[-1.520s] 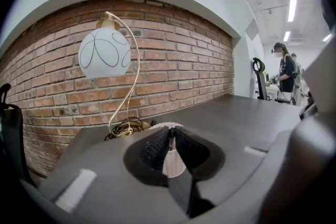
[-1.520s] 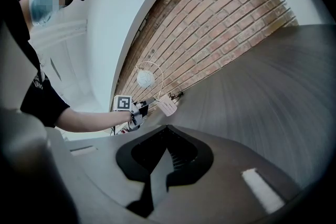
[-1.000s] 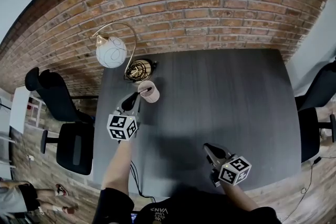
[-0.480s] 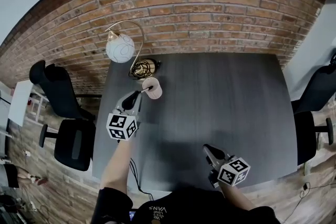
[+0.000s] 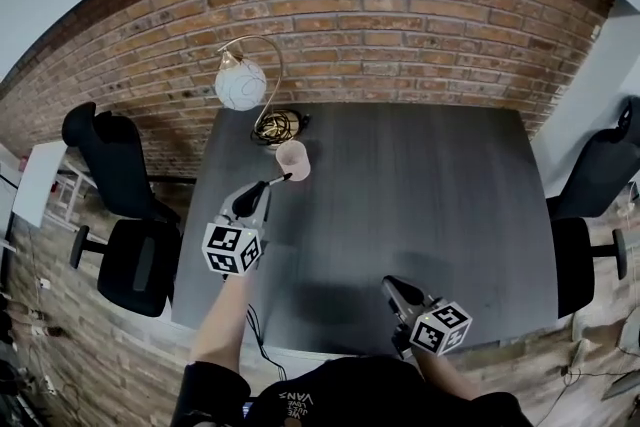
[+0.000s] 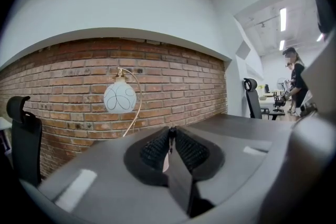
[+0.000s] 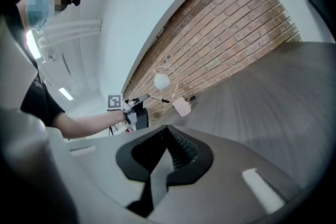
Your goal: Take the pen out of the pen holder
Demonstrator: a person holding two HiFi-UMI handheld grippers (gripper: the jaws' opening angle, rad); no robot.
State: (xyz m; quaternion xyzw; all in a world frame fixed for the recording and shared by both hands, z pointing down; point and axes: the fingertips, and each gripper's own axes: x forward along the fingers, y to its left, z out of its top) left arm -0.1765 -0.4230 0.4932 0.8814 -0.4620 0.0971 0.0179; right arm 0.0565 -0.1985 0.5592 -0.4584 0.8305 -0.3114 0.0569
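Note:
In the head view a pink pen holder [image 5: 293, 159] stands on the dark grey table [image 5: 420, 185] near its far left corner. My left gripper [image 5: 258, 187] hovers just in front of it, shut on a thin dark pen [image 5: 278, 180] that points toward the holder's rim and is clear of it. In the left gripper view the pen [image 6: 171, 135] shows end-on, pinched between the ribbed pads, and a sliver of the pink holder [image 6: 165, 162] shows below it. My right gripper [image 5: 392, 283] is over the table's near edge, its jaws together with nothing in them. Its own view shows the holder [image 7: 182, 107].
A globe lamp [image 5: 241, 85] on a curved brass arm stands behind the holder, its wire base [image 5: 275, 126] at the table's corner. A brick wall [image 5: 400, 25] runs along the far edge. Black office chairs stand to the left [image 5: 140, 270] and right [image 5: 590, 185].
The pen's tip was inside the holder a second ago. My left gripper has drawn back and up with it, so the pen is now out of the holder. My right gripper barely shifted.

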